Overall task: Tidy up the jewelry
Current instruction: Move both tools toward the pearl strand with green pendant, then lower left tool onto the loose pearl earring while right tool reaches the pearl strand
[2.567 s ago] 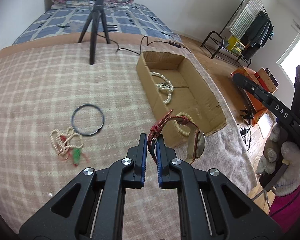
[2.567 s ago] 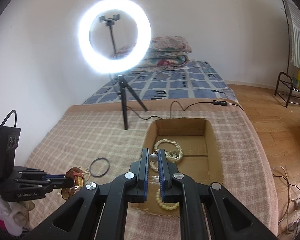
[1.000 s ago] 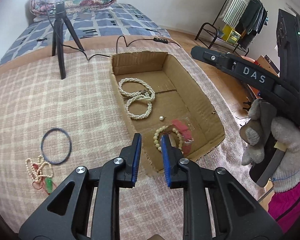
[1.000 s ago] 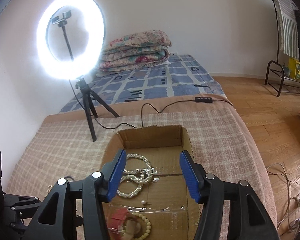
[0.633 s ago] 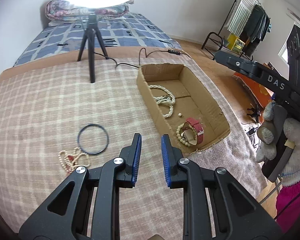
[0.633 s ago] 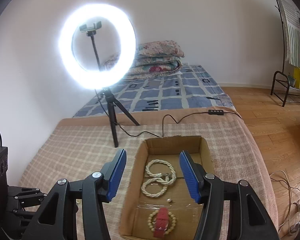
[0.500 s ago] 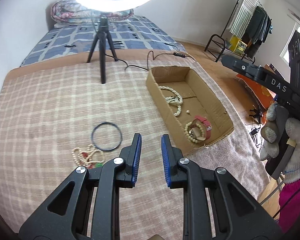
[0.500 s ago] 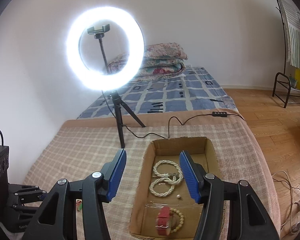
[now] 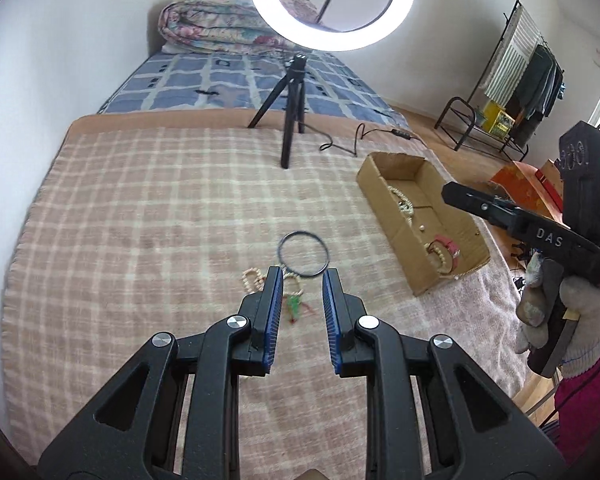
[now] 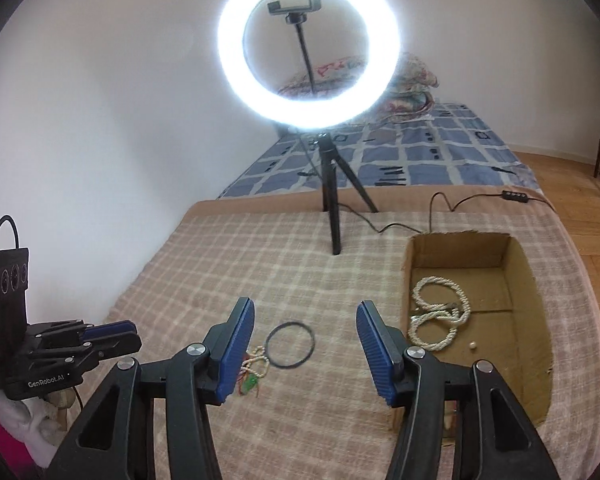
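Note:
A black ring bangle (image 9: 303,253) lies on the plaid blanket (image 9: 148,216), with a beaded bracelet with red and green bits (image 9: 256,280) beside it. My left gripper (image 9: 300,276) is open and empty just above the beads. A cardboard box (image 9: 388,216) to the right holds a pearl necklace (image 9: 405,202), a red-strap watch (image 9: 449,246) and a bead bracelet. My right gripper (image 10: 304,314) is wide open and empty, left of the box (image 10: 536,308), over the black bangle (image 10: 291,345) and beads (image 10: 256,365). The pearl necklace (image 10: 438,318) also shows there.
A lit ring light on a black tripod (image 9: 290,128) stands at the back of the blanket, its cable (image 9: 356,142) trailing right. A blue checked bed (image 9: 236,84) with folded quilts lies behind. A clothes rack (image 9: 512,92) stands on the wooden floor at right.
The left gripper dropped the watch in the box, opened and moved left to the beads. The right gripper opened from shut and also swung left of the box.

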